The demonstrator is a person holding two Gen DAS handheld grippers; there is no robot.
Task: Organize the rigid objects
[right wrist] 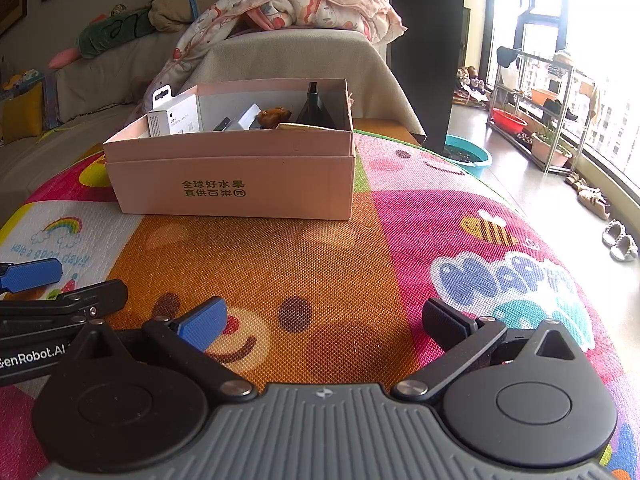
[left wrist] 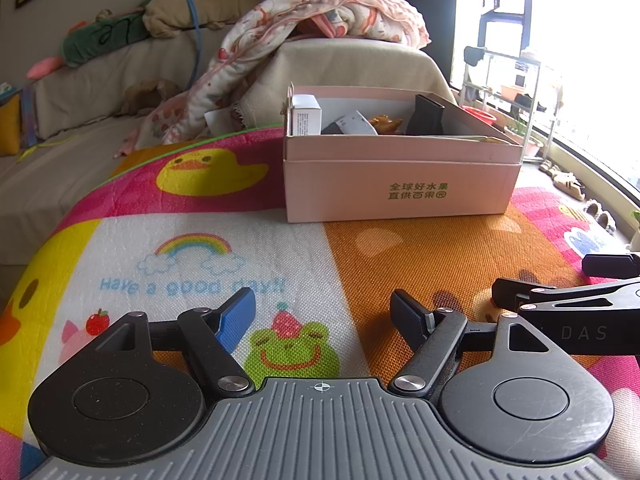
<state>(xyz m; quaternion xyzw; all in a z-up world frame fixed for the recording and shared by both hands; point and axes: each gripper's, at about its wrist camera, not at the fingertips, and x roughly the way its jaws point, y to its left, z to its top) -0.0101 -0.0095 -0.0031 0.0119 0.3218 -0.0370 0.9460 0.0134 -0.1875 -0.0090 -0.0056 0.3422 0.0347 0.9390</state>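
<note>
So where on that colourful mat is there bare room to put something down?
The mat lies bare in front of the pink box, between it and both open grippers, left and right. More bare mat runs right of the box. Inside the box is crowded: a white carton, a black stand, a brown figure.

A matt pink cardboard box [right wrist: 240,184] is seen on a woven, rough-textured printed mat [right wrist: 320,272], behind which a soft quilted blanket [right wrist: 304,4] is draped over a cloth-covered sofa [right wrist: 288,60].
</note>
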